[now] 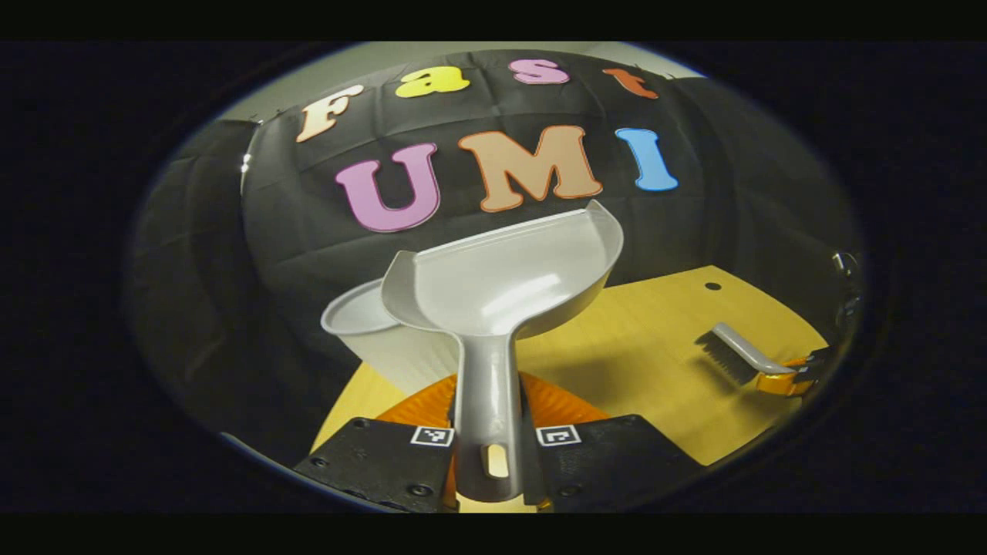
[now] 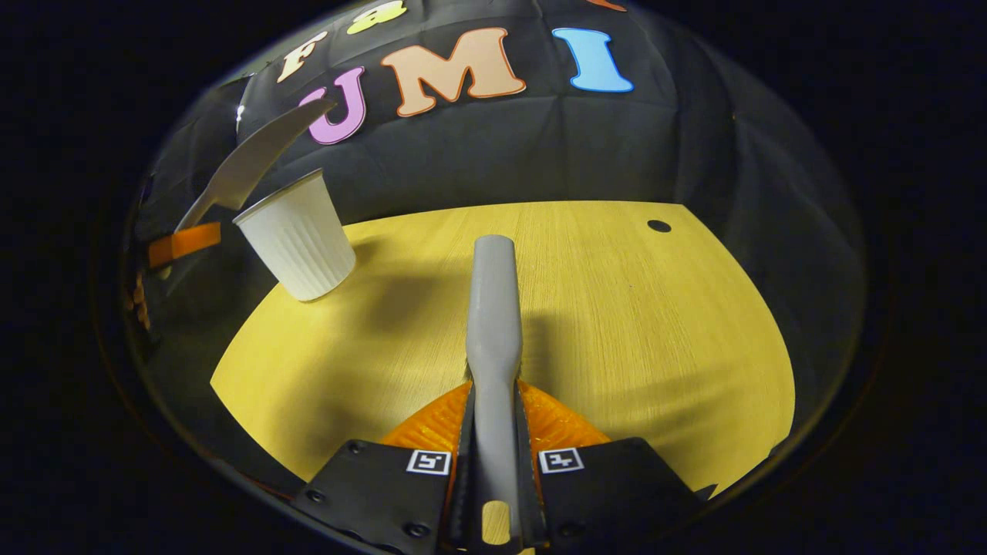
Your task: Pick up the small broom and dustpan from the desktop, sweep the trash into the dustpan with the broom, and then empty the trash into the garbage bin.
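A grey dustpan [image 1: 501, 277] hangs in the air, its handle clamped between the fingers of my left gripper [image 1: 490, 439]. Its scoop is tilted over the rim of a white ribbed paper cup [image 1: 362, 316] that stands on the yellow wooden desktop [image 1: 655, 347]; the scoop's inside looks bare. In the right gripper view, my right gripper [image 2: 493, 455] is shut on the grey handle of the small broom [image 2: 493, 308], held low over the desktop. The cup [image 2: 297, 235] stands at the left with the dustpan [image 2: 247, 166] raised above it. The broom's [image 1: 740, 351] dark bristles rest near the desktop at the right.
The desktop [image 2: 617, 308] has a small dark hole [image 2: 658, 226] near its far right corner. The cup sits close to the table's left edge, where the black cloth wall drops behind it. Bare wood lies between the cup and the broom.
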Action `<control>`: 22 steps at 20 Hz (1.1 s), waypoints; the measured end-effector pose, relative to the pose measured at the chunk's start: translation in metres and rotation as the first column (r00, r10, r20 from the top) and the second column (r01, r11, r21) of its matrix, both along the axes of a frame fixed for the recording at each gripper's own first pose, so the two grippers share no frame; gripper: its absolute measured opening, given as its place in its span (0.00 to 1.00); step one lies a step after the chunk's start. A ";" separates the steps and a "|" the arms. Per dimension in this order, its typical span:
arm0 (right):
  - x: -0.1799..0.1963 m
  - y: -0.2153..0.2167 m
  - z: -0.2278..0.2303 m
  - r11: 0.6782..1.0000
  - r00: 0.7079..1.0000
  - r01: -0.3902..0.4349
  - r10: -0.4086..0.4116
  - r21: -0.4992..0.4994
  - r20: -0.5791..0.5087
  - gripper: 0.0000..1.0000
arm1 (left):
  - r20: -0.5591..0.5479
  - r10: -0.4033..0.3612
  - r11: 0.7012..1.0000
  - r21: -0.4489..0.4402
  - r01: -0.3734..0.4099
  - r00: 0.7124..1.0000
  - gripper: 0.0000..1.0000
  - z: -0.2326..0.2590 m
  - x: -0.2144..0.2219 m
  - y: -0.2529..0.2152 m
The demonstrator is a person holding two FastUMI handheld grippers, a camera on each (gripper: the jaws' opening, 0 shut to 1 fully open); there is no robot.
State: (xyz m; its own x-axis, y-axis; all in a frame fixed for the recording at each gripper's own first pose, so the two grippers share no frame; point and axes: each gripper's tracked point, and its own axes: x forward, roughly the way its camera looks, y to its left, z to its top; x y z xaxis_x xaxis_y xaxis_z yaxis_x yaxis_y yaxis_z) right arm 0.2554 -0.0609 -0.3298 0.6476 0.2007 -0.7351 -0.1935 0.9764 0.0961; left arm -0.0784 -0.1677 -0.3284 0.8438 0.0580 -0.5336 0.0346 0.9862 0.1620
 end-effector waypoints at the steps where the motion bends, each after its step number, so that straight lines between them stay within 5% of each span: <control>1: 0.000 -0.001 0.001 1.000 1.000 0.021 -0.021 -0.012 0.012 0.27 | -0.022 0.009 1.000 -0.006 -0.010 1.000 0.24 -0.016 -0.010 -0.005; 4: -0.002 0.000 -0.004 0.997 0.997 0.067 -0.066 -0.047 0.027 0.27 | -0.070 -0.009 0.998 0.064 0.014 0.998 0.24 -0.056 -0.035 -0.021; 8: -0.004 0.005 -0.017 0.994 0.998 0.059 -0.059 -0.089 -0.003 0.27 | -0.201 -0.037 0.999 -0.004 0.037 0.979 0.25 -0.113 -0.079 -0.044; 15: -0.034 0.001 -0.048 0.983 0.993 0.050 -0.068 -0.176 -0.097 0.27 | -0.355 -0.069 0.991 0.080 0.104 0.932 0.25 -0.181 -0.120 -0.043; 22: -0.046 0.000 -0.065 0.964 0.989 0.031 -0.068 -0.265 -0.133 0.26 | -0.369 -0.067 0.980 0.151 0.131 0.927 0.27 -0.199 -0.140 -0.035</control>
